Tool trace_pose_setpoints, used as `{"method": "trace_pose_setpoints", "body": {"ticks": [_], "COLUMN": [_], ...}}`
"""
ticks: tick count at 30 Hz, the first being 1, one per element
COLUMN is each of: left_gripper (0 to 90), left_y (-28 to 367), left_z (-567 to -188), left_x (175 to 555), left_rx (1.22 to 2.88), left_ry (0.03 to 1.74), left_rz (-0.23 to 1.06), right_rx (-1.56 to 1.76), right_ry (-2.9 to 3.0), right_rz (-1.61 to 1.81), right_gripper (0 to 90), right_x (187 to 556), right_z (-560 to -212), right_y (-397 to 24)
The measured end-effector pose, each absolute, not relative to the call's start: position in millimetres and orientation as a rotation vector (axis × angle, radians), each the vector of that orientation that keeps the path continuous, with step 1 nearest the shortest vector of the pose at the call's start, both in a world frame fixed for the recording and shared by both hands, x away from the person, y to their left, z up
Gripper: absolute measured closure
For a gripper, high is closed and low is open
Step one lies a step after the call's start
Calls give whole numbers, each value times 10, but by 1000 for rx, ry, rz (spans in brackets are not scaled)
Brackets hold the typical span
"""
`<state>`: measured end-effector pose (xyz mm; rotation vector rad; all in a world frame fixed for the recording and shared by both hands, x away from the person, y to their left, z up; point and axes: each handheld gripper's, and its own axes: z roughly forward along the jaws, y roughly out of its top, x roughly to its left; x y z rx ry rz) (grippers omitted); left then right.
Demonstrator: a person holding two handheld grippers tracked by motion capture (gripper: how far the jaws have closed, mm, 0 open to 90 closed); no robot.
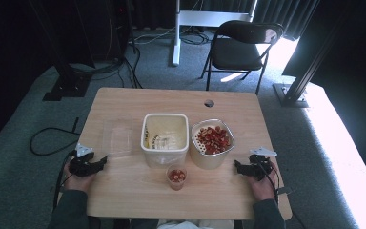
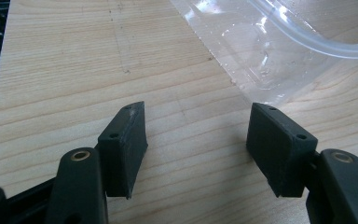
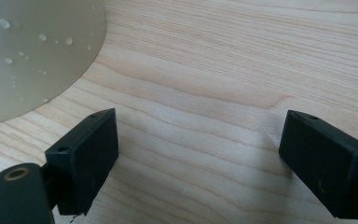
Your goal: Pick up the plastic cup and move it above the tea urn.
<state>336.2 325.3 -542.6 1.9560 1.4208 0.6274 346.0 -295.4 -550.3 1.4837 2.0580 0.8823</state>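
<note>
Both pairs of black jaws stand wide apart and hold nothing, as each gripper view shows over bare wood. We hold the left gripper low at the left edge of the pale wooden table and the right gripper at the right edge.

Between them, near the front, stands a small clear plastic cup with red pieces inside. Behind it sit a square cream plastic tub and, just to its right, a round metal colander full of red pieces, resting in a cream bowl. That bowl's wet side curves into the right gripper view.

A clear flat plastic lid lies just ahead of the left gripper. We judge the lid light, thin, bendy and slippery; an edge pinch near a corner seems safest.
</note>
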Motion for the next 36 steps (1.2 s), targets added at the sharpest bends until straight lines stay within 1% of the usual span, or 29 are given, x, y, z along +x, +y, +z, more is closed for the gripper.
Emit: {"method": "trace_pose_setpoints", "body": {"ticks": [6, 10, 12, 20, 27, 31, 36], "left_gripper": [388, 435, 442, 440, 413, 411, 414], "left_y": [3250, 3250, 3244, 3218, 3187, 3189, 3163], "left_z": [-5420, -5396, -5366, -5185, -5008, -4903, -4823], "left_x": [3339, 3292, 3261, 3172, 3077, 3116, 3276], "left_rx": [1964, 1973, 1973, 1935, 1901, 1872, 1874], "left_ry": [1416, 1410, 1407, 1376, 1341, 1330, 1338], "left_rz": [618, 580, 571, 586, 610, 618, 632], "right_rx": [1485, 1485, 1486, 1486, 1488, 1489, 1488], "right_ry": [2058, 2057, 2057, 2057, 2055, 2053, 2053], "right_rz": [882, 882, 882, 882, 879, 880, 880], "right_gripper": [113, 113, 113, 113, 113, 113, 113], "right_x": [3457, 3457, 3456, 3456, 3451, 3450, 3450], "right_z": [-5503, -5503, -5503, -5503, -5502, -5503, -5503], "right_y": [-2954, -2954, -2953, -2954, -2955, -2955, -2955]}}
